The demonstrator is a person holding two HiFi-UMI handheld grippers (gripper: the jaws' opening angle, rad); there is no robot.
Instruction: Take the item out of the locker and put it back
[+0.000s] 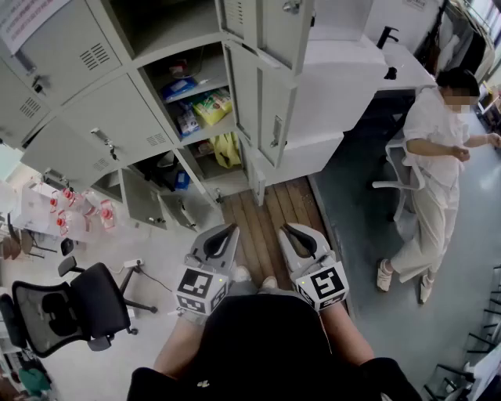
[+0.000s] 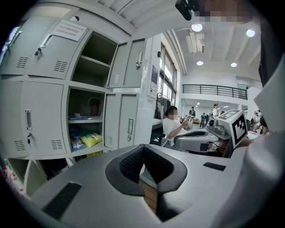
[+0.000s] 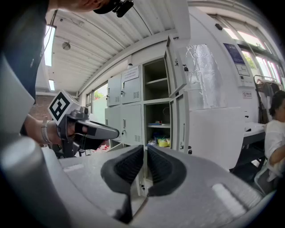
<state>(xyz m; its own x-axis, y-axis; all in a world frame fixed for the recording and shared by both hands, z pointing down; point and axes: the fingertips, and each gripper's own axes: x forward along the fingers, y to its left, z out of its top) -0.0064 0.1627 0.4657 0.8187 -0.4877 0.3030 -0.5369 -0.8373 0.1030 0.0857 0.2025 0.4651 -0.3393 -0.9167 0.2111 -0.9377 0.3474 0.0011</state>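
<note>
1. Left gripper (image 1: 232, 229): jaws together, nothing held.
2. Right gripper (image 1: 285, 229): jaws together, nothing held.
3. Yellow packet (image 1: 213, 106): on middle shelf of open locker (image 1: 266, 86), well apart from both grippers.

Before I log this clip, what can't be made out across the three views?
- Notice on a shut upper door: print too small in the left gripper view, and cut off by the corner in the head view.
- Packets on the middle shelf: labels too small in every view.
- Bottom compartment: most contents lost in shadow.
- Top compartment: cut off by the head view's upper edge.
</note>
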